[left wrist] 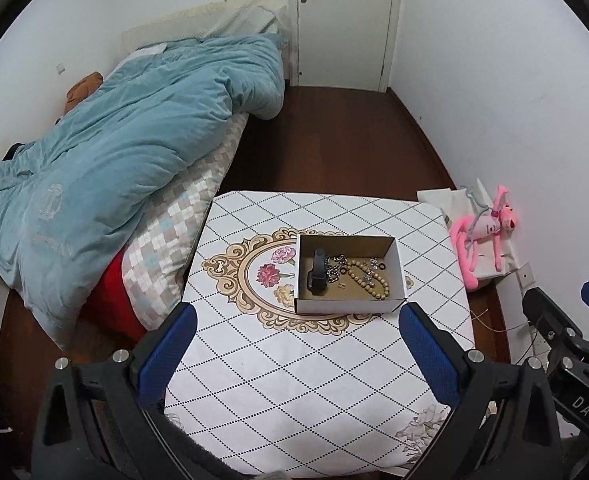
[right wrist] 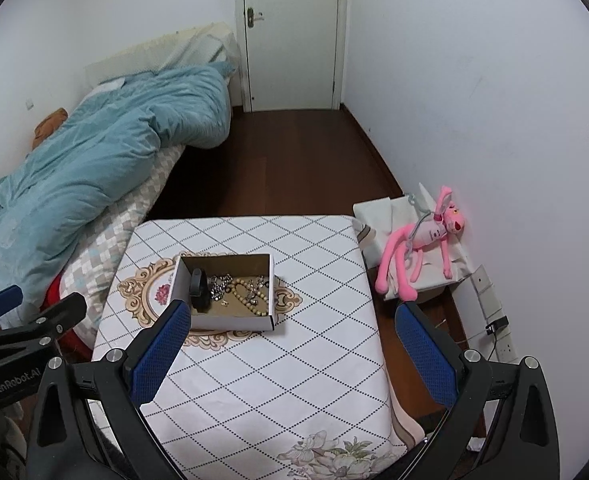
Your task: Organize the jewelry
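A shallow white cardboard box (left wrist: 350,305) (right wrist: 234,322) sits near the middle of the small table (left wrist: 294,380) (right wrist: 274,380). Inside lie a black wristband (left wrist: 317,274) (right wrist: 199,290), a silver chain (left wrist: 336,266) (right wrist: 219,283), a string of tan beads (left wrist: 368,280) (right wrist: 246,298) and small earrings and rings. My left gripper (left wrist: 296,354) hovers open above the table's near half, short of the box, with nothing in it. My right gripper (right wrist: 294,354) is also open and holds nothing, its left finger overlapping the box's near left corner in the right wrist view.
A bed with a teal duvet (left wrist: 126,152) (right wrist: 94,152) presses against the table's left side. A pink plush toy (left wrist: 486,232) (right wrist: 422,244) lies on white bags at the right wall. Dark wooden floor runs to a closed white door (left wrist: 346,24) (right wrist: 290,36).
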Action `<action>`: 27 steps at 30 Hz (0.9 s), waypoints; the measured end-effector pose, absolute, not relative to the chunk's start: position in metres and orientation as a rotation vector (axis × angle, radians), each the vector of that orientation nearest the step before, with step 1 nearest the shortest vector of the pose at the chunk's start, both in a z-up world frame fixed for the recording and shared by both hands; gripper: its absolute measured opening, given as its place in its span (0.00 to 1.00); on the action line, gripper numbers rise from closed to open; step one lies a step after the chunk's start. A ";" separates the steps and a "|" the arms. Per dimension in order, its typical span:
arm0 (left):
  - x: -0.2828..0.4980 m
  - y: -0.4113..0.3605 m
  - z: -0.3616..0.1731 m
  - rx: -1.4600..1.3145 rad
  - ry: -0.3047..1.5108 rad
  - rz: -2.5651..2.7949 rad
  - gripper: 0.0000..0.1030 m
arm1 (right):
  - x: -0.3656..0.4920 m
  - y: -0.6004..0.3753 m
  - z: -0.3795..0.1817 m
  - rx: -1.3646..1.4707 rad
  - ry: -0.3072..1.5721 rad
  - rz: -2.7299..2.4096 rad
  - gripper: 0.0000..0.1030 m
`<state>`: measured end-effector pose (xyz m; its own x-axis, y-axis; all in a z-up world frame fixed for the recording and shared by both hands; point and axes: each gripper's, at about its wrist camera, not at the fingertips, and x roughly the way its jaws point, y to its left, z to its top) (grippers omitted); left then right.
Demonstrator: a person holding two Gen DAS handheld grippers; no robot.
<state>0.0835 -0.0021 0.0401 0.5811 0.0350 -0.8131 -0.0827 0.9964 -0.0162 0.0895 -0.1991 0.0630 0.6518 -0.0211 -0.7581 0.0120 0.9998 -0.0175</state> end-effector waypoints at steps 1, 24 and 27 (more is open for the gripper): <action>0.086 -0.002 0.039 -0.054 0.952 0.070 1.00 | 0.092 -0.198 0.061 -0.013 0.865 -0.018 1.00; 0.113 0.010 0.002 -0.035 1.045 0.122 1.00 | 0.133 -0.183 0.020 -0.070 0.986 0.005 1.00; 0.113 0.011 0.001 -0.035 1.045 0.123 1.00 | 0.134 -0.182 0.018 -0.072 0.989 0.004 1.00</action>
<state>0.1135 0.0111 0.0011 0.4955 0.0849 -0.8645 -0.1182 0.9925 0.0297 0.1337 -0.1817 0.0182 0.5497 -0.0293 -0.8349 -0.0358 0.9976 -0.0586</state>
